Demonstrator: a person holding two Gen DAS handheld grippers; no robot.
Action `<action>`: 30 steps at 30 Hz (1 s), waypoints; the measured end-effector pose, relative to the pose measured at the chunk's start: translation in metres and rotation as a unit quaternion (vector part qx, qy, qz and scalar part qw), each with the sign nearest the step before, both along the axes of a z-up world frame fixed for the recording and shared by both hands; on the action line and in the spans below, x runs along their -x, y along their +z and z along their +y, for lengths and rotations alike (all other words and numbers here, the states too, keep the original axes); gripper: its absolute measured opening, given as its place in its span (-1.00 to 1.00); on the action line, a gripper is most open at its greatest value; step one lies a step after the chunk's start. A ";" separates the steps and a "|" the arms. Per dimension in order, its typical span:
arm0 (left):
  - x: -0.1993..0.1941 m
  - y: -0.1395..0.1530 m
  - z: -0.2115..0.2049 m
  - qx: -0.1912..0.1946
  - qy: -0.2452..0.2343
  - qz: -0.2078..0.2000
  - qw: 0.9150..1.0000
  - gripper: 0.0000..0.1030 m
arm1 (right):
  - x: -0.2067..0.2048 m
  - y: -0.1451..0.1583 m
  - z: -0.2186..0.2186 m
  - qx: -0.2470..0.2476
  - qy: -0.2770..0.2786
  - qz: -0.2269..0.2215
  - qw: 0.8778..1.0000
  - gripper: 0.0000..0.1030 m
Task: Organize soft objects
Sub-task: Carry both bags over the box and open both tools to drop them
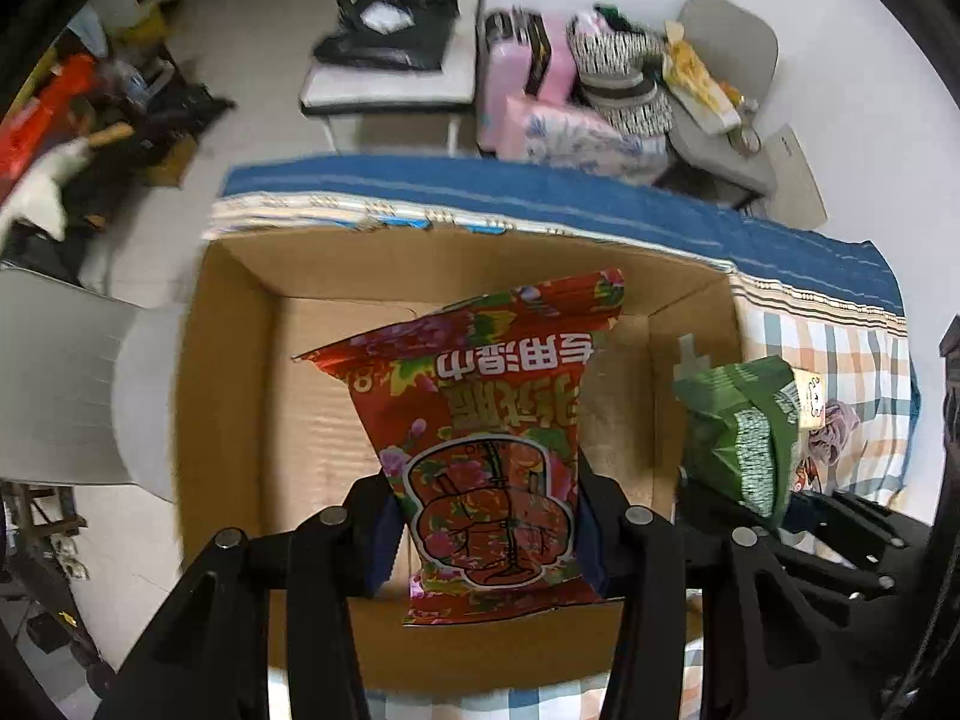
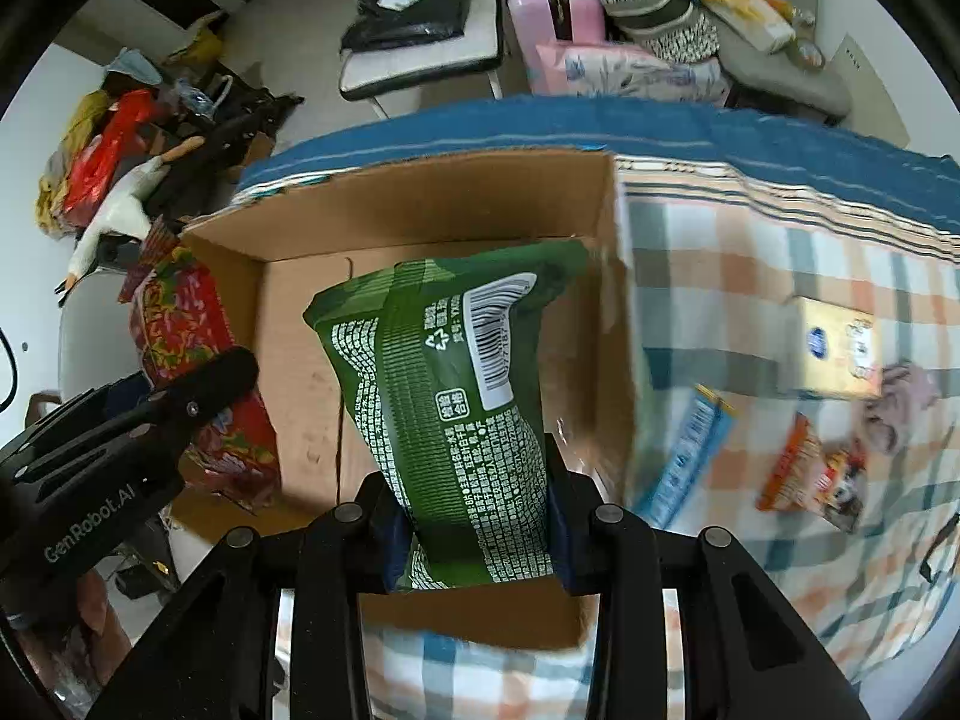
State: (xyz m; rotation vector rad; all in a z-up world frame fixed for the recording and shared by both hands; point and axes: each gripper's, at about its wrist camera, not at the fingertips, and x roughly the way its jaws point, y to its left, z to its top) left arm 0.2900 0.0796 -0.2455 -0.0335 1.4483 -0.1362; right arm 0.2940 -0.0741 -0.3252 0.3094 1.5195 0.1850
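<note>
Red pack (image 1: 486, 450) is sticking out ahead of the left gripper (image 1: 487, 531), pinched between its fingers above the box (image 1: 240, 360). Green pack (image 2: 456, 396) is likewise being pinched by the right gripper (image 2: 477, 525), over the same box.

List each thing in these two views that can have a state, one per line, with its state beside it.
left gripper: shut on red packet.
right gripper: shut on green packet.
red packet: held above the box, not resting in it.
green packet: held above the box, barcode side facing the camera.
cardboard box: open, floor bare where visible.
yellow pack: lying on the checked cloth, outside the box.
orange packet: lying on the cloth, outside the box.
</note>
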 end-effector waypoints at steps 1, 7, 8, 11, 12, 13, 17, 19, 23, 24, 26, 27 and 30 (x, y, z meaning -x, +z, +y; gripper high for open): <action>-0.007 -0.009 0.002 0.005 -0.002 0.011 1.000 -0.15 | -0.006 -0.007 0.003 0.004 -0.001 0.006 1.000 -0.26; -0.040 -0.050 -0.001 0.028 -0.022 0.070 0.997 -0.15 | -0.038 -0.047 0.012 0.024 -0.008 0.029 0.999 -0.26; -0.043 -0.055 -0.002 0.029 -0.025 0.077 0.996 -0.15 | -0.043 -0.052 0.013 0.025 -0.007 0.031 0.999 -0.26; -0.051 -0.067 -0.007 0.027 -0.038 0.089 0.995 -0.14 | -0.053 -0.062 0.016 0.031 -0.007 0.035 0.999 -0.26; -0.053 -0.070 -0.008 0.025 -0.042 0.091 0.995 -0.14 | -0.057 -0.065 0.018 0.036 -0.006 0.036 0.999 -0.26; -0.055 -0.072 -0.010 0.025 -0.046 0.092 0.994 -0.14 | -0.060 -0.068 0.019 0.039 -0.006 0.036 0.999 -0.26; -0.059 -0.078 -0.014 0.014 -0.051 0.099 0.994 -0.12 | -0.072 -0.078 0.022 0.044 -0.004 0.040 0.998 -0.25; -0.061 -0.082 -0.013 0.004 -0.051 0.103 0.993 -0.12 | -0.076 -0.082 0.024 0.047 -0.003 0.043 0.998 -0.25; -0.061 -0.086 -0.008 0.002 -0.039 0.109 0.993 -0.02 | -0.079 -0.086 0.028 0.053 0.001 0.049 0.997 -0.24; -0.060 -0.085 -0.006 0.002 -0.036 0.108 0.994 0.10 | -0.078 -0.087 0.029 0.054 0.002 0.051 0.997 -0.23; -0.059 -0.082 -0.002 0.001 -0.030 0.100 0.995 0.34 | -0.076 -0.085 0.029 0.054 0.000 0.051 0.997 -0.13; -0.058 -0.080 0.001 -0.001 -0.030 0.094 0.995 0.46 | -0.076 -0.085 0.030 0.054 0.002 0.052 0.997 -0.11; -0.054 -0.070 0.007 -0.013 -0.028 0.077 0.997 0.75 | -0.073 -0.080 0.032 0.055 0.005 0.049 0.997 0.13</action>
